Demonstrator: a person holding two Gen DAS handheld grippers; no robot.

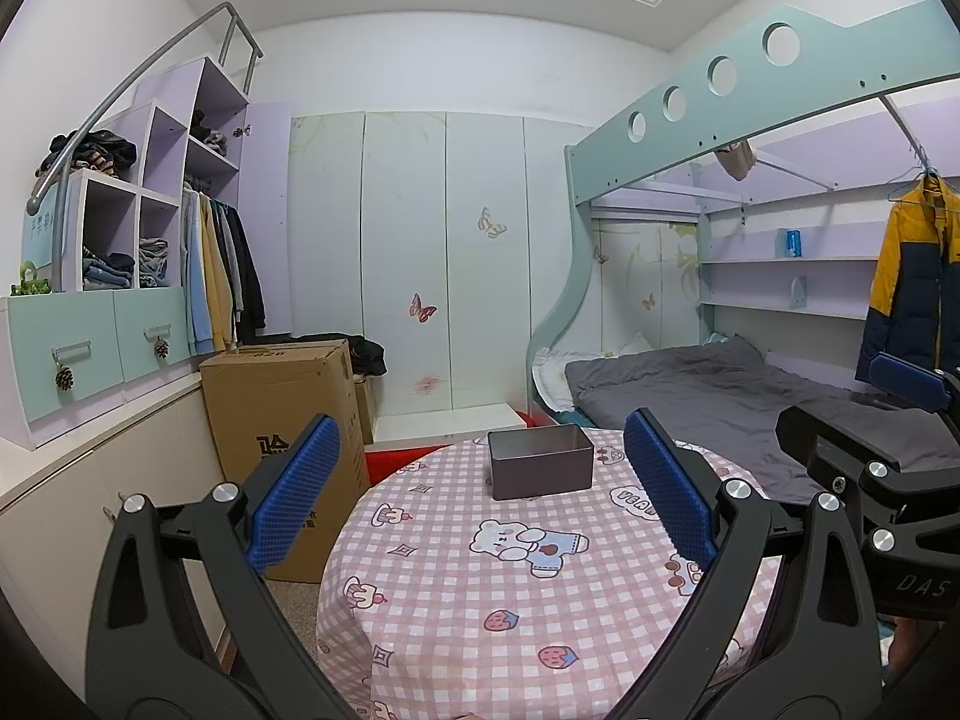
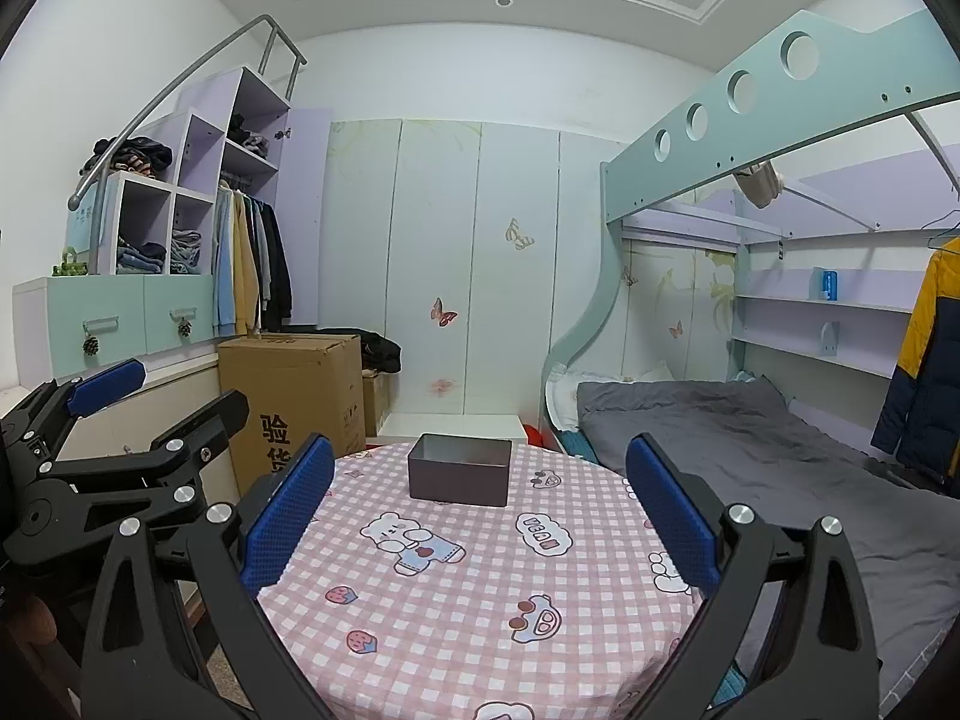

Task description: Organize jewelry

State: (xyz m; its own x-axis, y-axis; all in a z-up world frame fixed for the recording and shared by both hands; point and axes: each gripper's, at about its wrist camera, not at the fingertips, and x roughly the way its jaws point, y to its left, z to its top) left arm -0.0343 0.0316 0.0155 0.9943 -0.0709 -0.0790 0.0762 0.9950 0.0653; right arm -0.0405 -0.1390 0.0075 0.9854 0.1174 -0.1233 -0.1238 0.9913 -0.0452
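Grippers come first in both views: the left gripper (image 1: 483, 489) hangs above the near side of a round table (image 1: 456, 630), its blue-padded fingers (image 1: 297, 495) spread wide with nothing between them. The right gripper (image 2: 480, 507) is held the same way, fingers (image 2: 672, 510) far apart and empty, over the near half of the same table. Each gripper shows at the edge of the other's view, side by side and apart.

The table is covered by a pink checked cloth (image 2: 480, 618) printed with bears and strawberries. Toward its far side stands a small dark grey rectangular box (image 1: 540, 461), open at the top, upright on the cloth; whether it holds anything cannot be told from either view. No jewelry can be made out on the cloth.

Beyond the table, to the left, a brown cardboard carton (image 1: 285, 414) sits on the floor beside a low cabinet. Right of the table lies a bed with a grey blanket (image 2: 750, 450) under a pale green bunk frame (image 2: 768, 102). A yellow and navy jacket (image 1: 912, 276) hangs at the right. At the back stands a white wardrobe (image 1: 444, 252) with butterfly stickers, with clothes (image 1: 219, 270) hanging at the left.
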